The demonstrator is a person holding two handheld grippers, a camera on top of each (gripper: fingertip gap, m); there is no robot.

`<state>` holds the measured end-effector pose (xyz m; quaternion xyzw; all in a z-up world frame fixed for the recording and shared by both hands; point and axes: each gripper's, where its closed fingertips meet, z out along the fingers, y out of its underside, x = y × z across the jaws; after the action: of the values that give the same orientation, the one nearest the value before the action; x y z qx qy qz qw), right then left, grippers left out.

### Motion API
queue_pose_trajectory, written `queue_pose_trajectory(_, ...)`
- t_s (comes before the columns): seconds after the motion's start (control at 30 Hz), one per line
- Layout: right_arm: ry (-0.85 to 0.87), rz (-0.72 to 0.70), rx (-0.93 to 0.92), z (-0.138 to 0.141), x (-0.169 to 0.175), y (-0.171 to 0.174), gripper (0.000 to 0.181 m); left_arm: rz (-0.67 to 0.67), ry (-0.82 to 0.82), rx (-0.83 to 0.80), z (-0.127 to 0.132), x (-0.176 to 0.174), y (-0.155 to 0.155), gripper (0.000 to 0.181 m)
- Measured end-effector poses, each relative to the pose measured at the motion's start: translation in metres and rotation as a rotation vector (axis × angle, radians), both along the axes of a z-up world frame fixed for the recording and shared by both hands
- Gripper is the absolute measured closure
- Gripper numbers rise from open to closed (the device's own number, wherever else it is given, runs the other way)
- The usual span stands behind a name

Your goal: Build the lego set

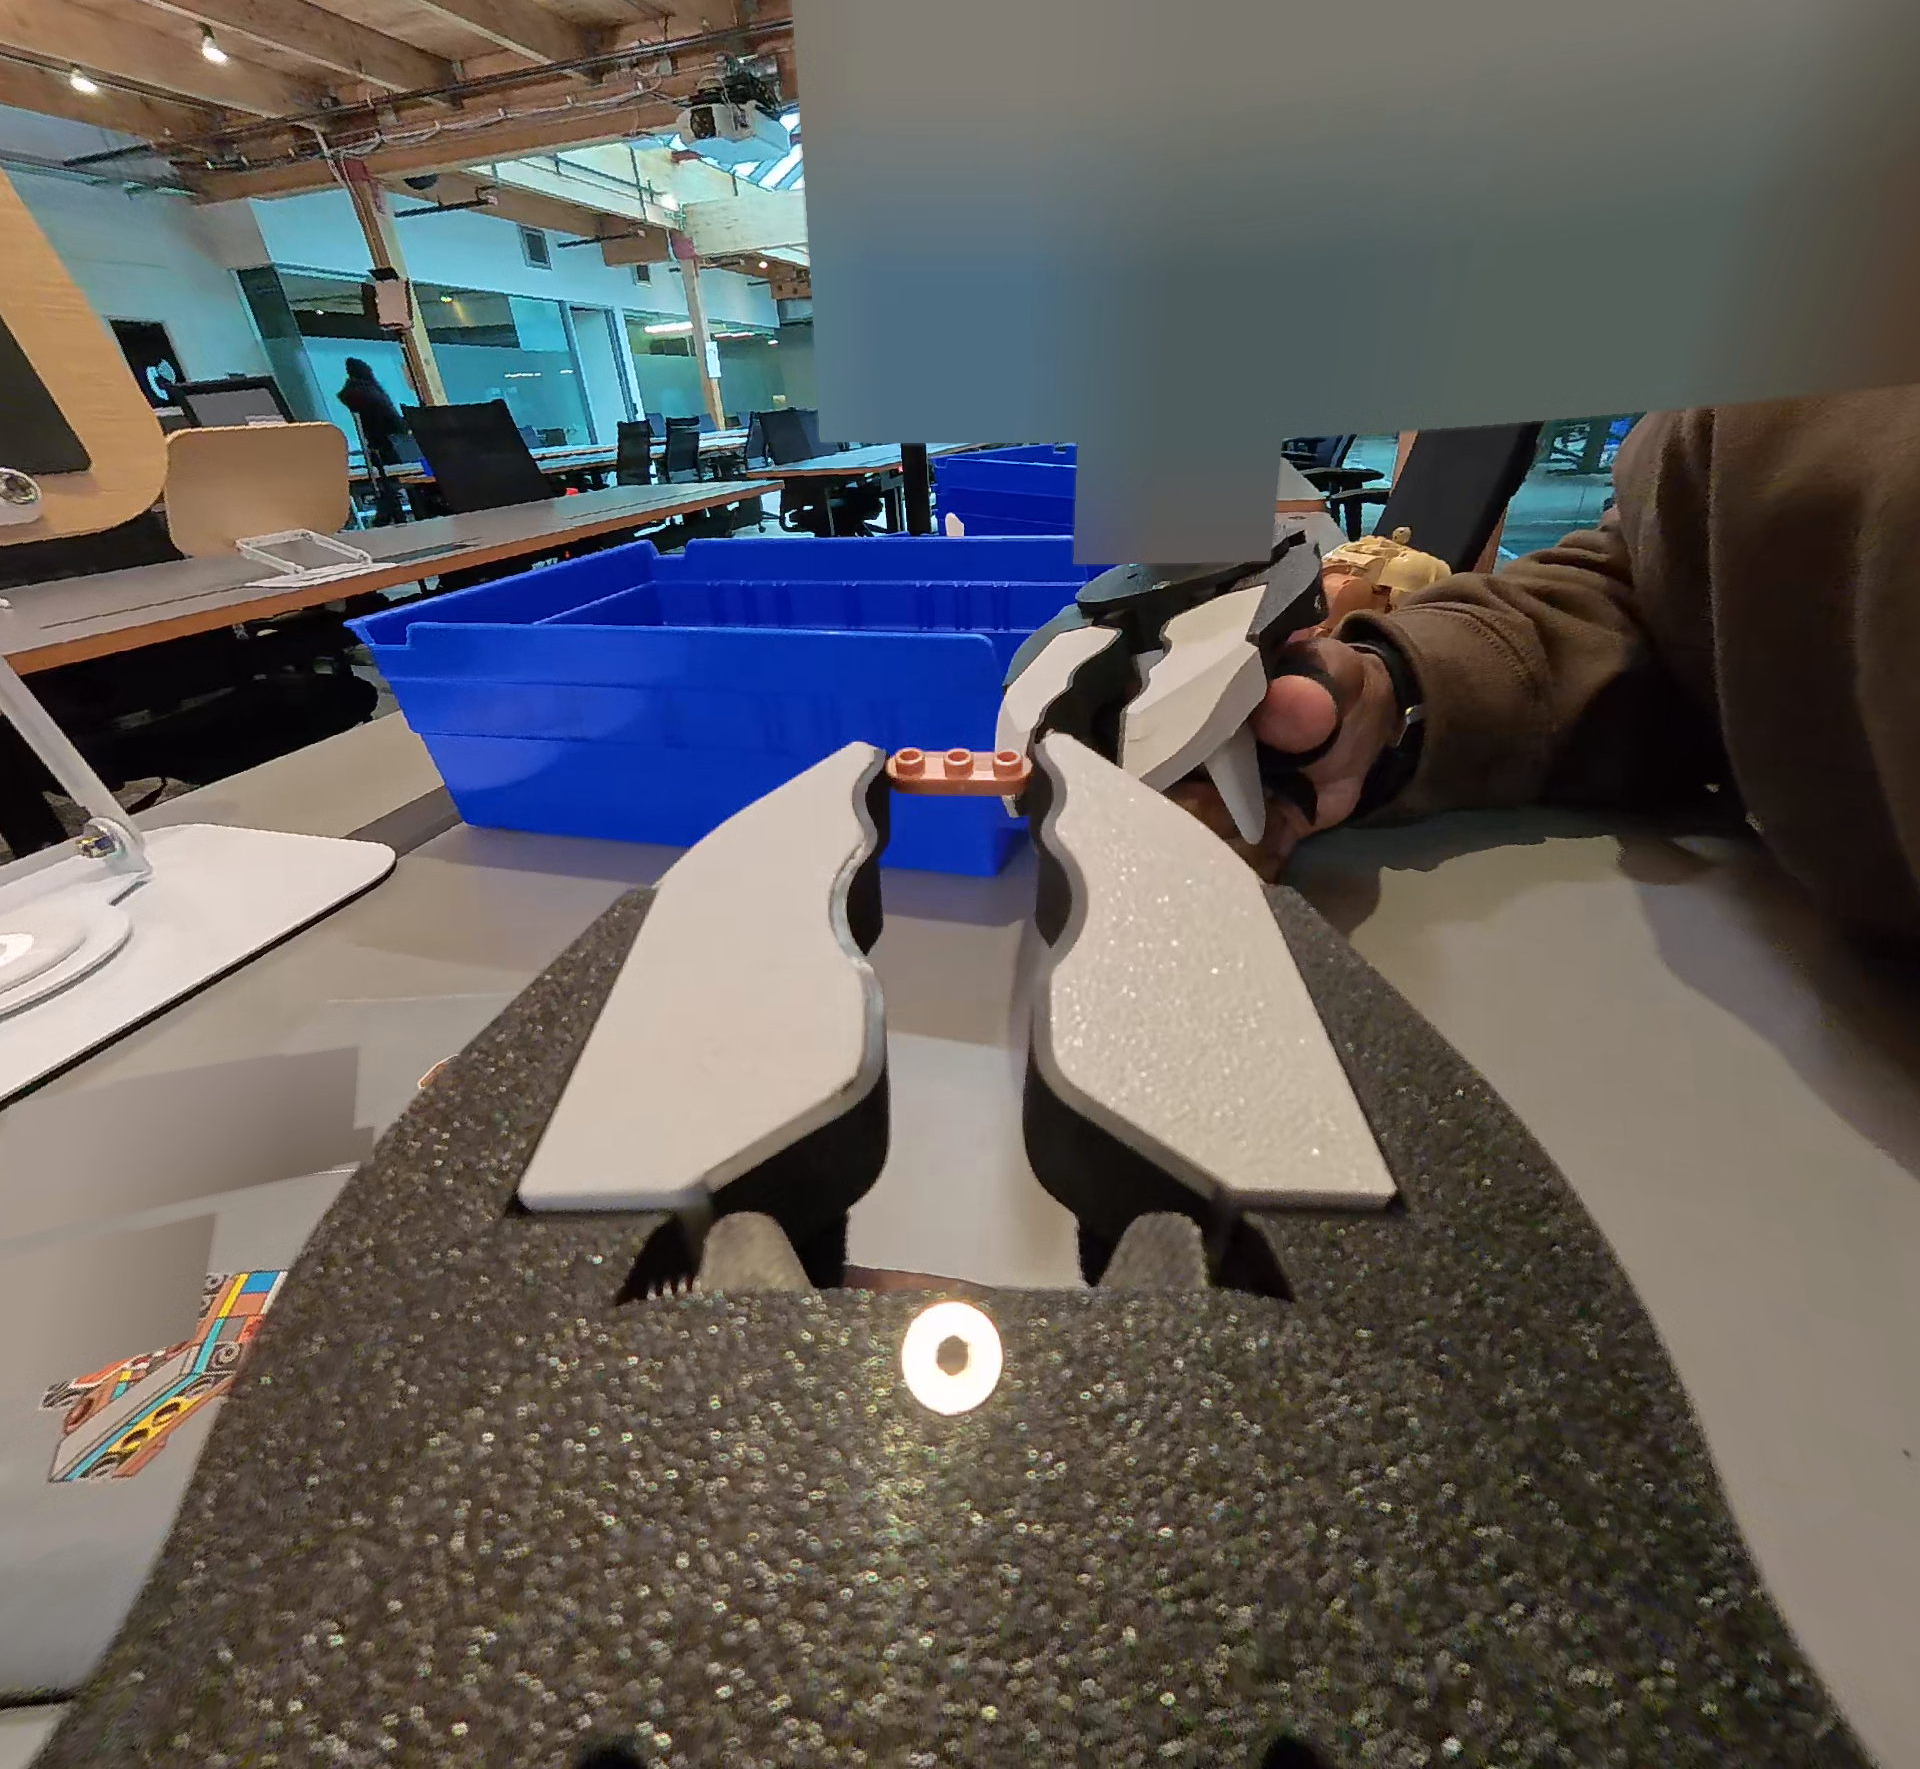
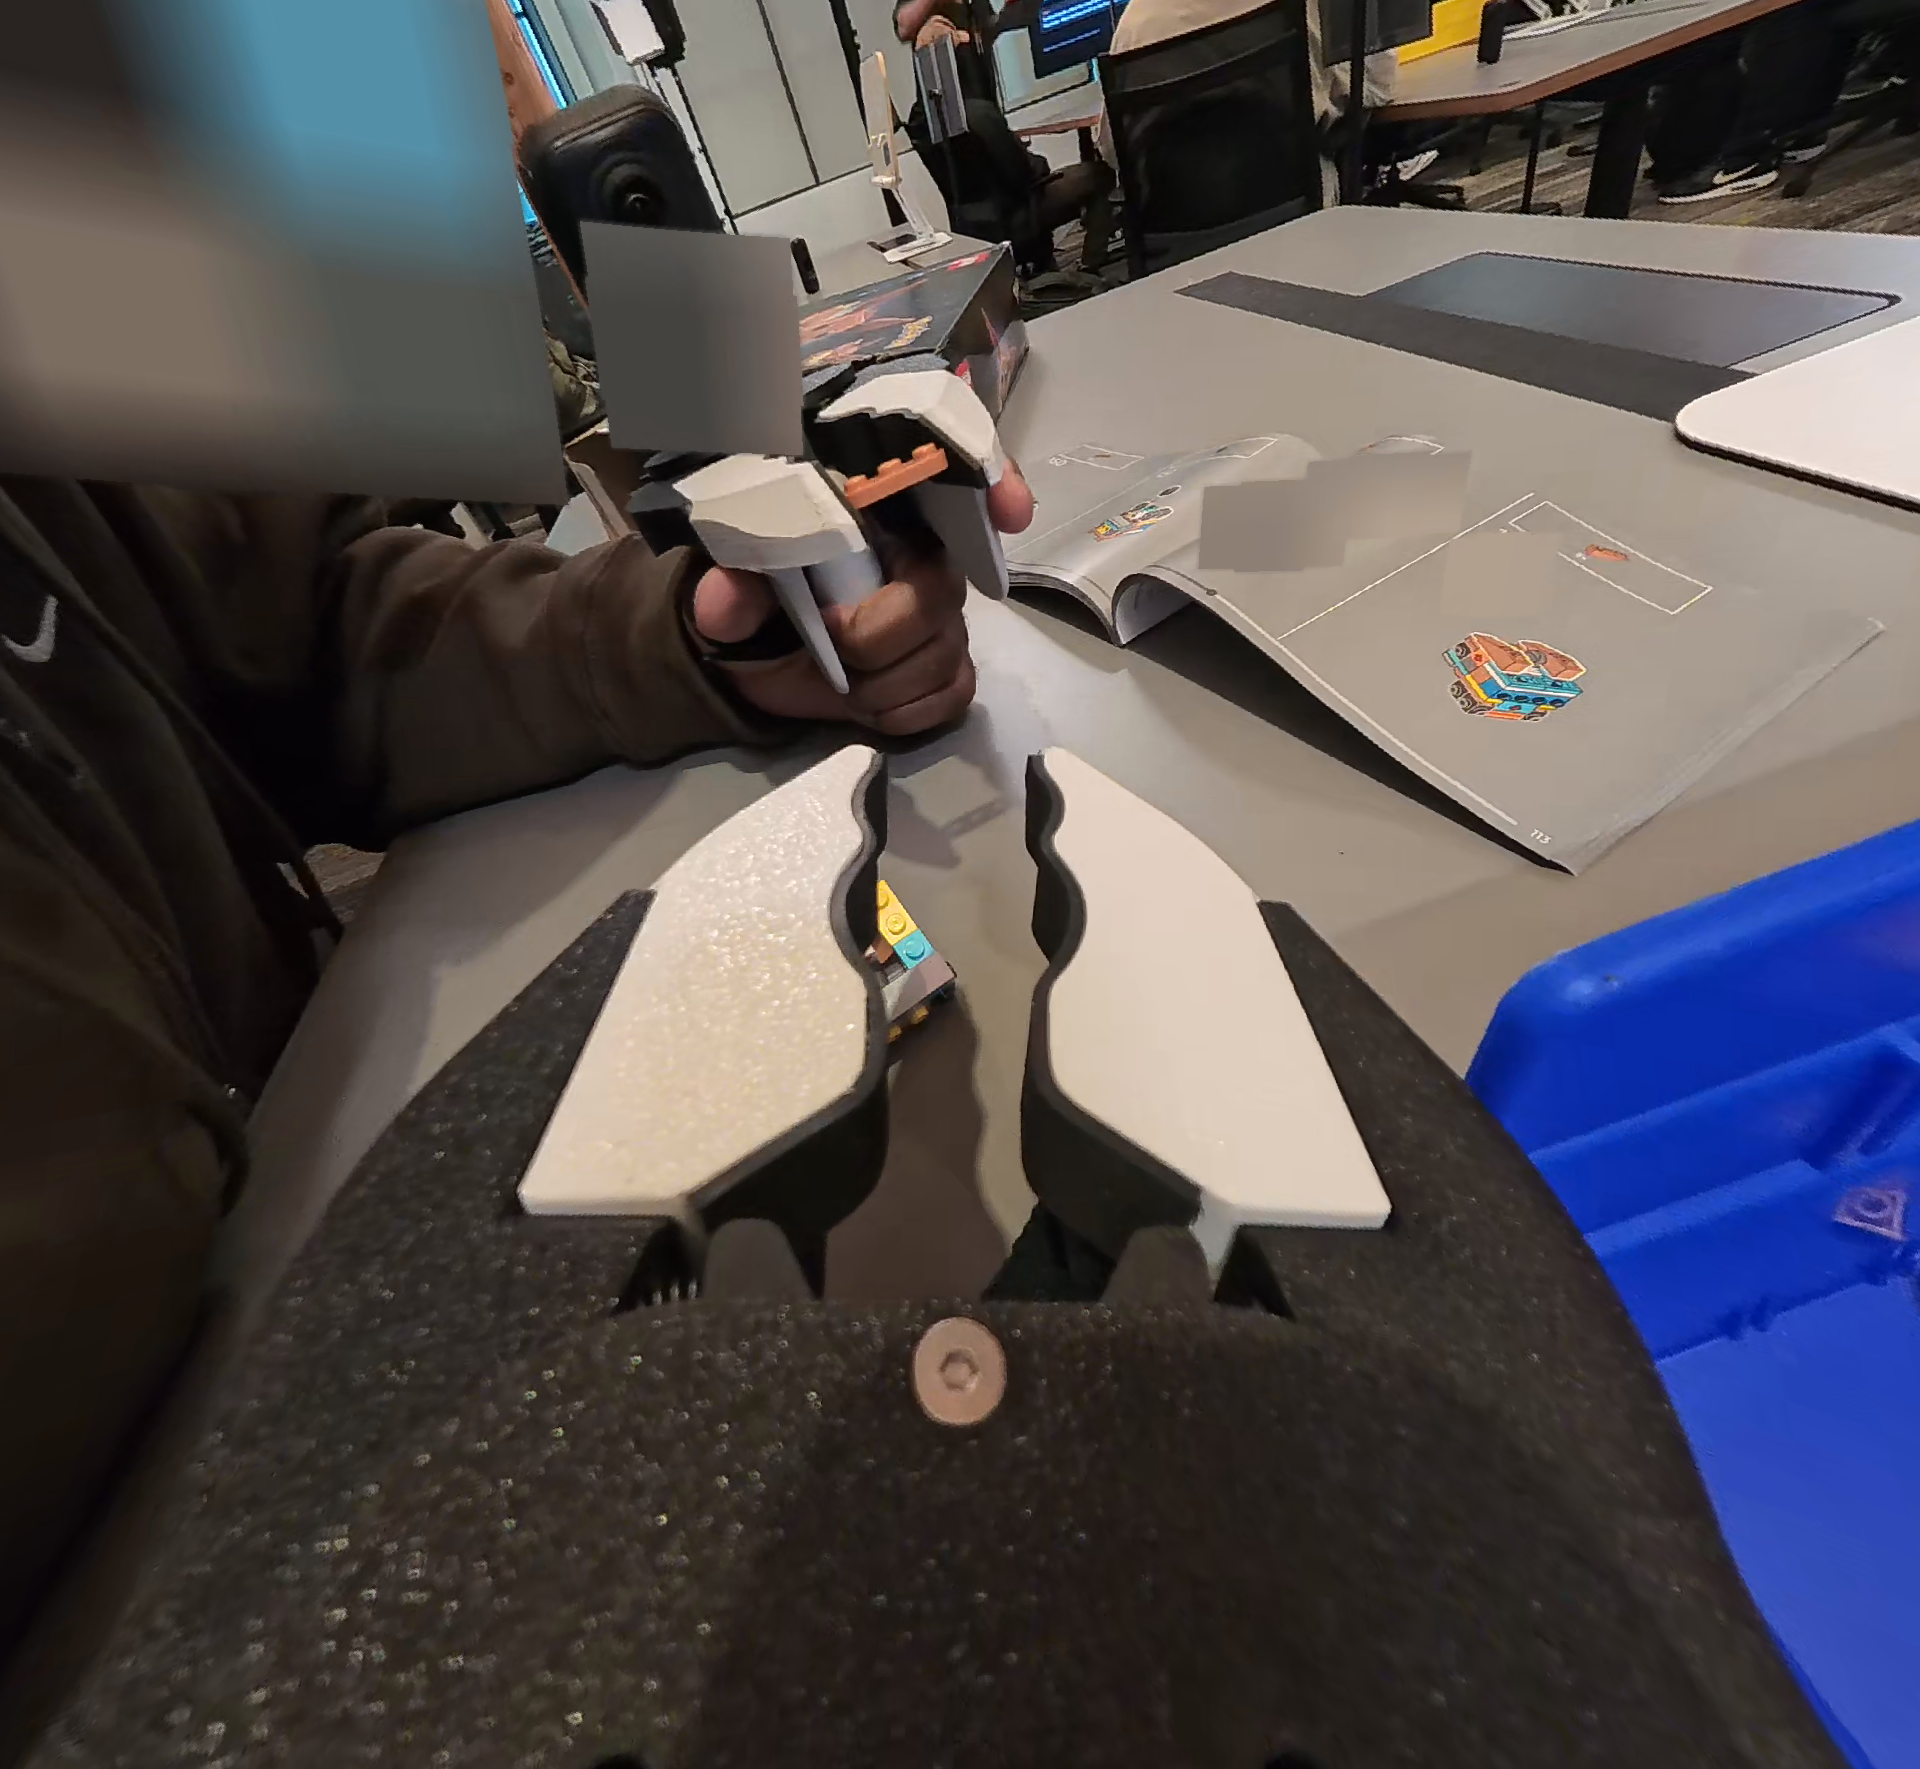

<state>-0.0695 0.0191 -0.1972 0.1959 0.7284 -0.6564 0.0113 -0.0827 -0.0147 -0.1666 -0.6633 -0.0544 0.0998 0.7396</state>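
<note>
Plate [image 1: 957, 771], brown, pinched endwise at left gripper [image 1: 957, 784] tips, above tabletop [image 1: 1558, 1044] | right gripper [image 2: 956, 763] spread, empty; model [image 2: 906, 966] just under its left finger | step: carrying plate | next: line studs up, press on model

plate [image 1: 957, 772]: brown | bin [image 1: 675, 680]: blue | table [image 2: 1247, 389]: grey | booklet [image 2: 1558, 680]: grey

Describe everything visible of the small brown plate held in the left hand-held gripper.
The brown plate is a thin, glossy plastic Lego piece, three studs in one row, with rounded ends. It lies level, studs up, spanning the gap between the left hand-held gripper's fingertips, which pinch its two ends. It is held in the air, in front of the blue bin.
</note>
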Motion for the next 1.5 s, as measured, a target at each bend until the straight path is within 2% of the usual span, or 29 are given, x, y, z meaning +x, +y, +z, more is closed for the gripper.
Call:
queue_pose_trajectory(1.03, -0.005, -0.002, 0.007, -0.001, 0.001, 0.0, 0.157, 0.007, 0.006, -0.017, -0.002, 0.0, 0.002, 0.156)
queue_pose_trajectory(1.3, 0.034, -0.004, 0.025, 0.0, 0.003, -0.002, 0.157, 0.026, 0.021, -0.084, -0.009, -0.001, 0.003, 0.156)
queue_pose_trajectory(1.37, 0.046, 0.001, 0.031, 0.005, 0.008, -0.003, 0.158, 0.028, 0.03, -0.09, -0.01, 0.0, 0.003, 0.156)
queue_pose_trajectory(1.5, 0.077, 0.011, 0.002, 0.049, 0.023, 0.005, 0.159, 0.036, 0.035, -0.092, -0.01, 0.0, 0.004, 0.156)
